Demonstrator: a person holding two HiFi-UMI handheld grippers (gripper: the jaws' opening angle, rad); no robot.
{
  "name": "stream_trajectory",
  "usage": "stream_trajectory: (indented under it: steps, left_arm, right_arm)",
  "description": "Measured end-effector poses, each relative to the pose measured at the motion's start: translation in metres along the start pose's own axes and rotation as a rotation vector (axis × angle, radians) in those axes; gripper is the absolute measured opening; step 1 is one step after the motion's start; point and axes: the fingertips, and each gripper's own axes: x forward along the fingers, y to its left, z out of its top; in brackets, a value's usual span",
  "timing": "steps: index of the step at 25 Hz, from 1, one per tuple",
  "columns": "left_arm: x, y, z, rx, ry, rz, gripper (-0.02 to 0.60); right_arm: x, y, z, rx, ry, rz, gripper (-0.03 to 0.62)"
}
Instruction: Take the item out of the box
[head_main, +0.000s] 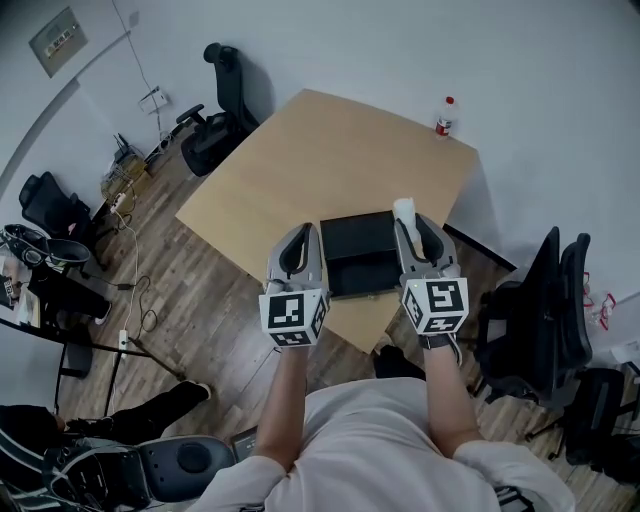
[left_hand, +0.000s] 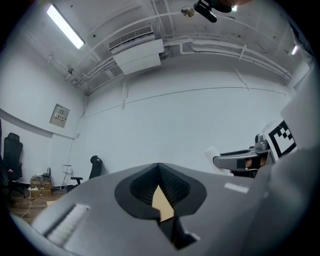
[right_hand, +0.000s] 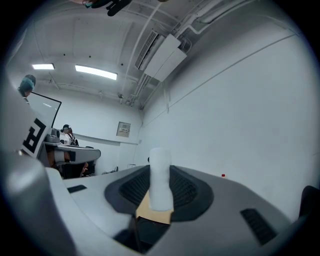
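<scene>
White, smooth cylindrical item (right_hand: 161, 180) stands upright, clamped between the dark ribbed fingers (right_hand: 192, 192) of the right gripper (head_main: 415, 228), raised over the open black rectangular box (head_main: 355, 238) on the light wooden counter (head_main: 300, 170). Left gripper (head_main: 303, 242) hovers alongside, its fingers closed on nothing. The step likely goes best with a steady squeeze, carrying the item clear of the box walls, then lowering it gently onto bare counter

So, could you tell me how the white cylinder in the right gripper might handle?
The matte white cylinder juts out straight, held by one end in the right gripper, so it seems light and fairly stiff. Its round shape would probably roll if laid down.
</scene>
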Motion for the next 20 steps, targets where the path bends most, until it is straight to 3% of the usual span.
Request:
stream_trajectory:
  steps: [20]
  left_arm:
    - [0.022,-0.009,-0.026,-0.027,0.046,0.01,0.009]
  right_arm:
    - [0.007,-0.025,-0.013,0.011,0.024,-0.016,0.127]
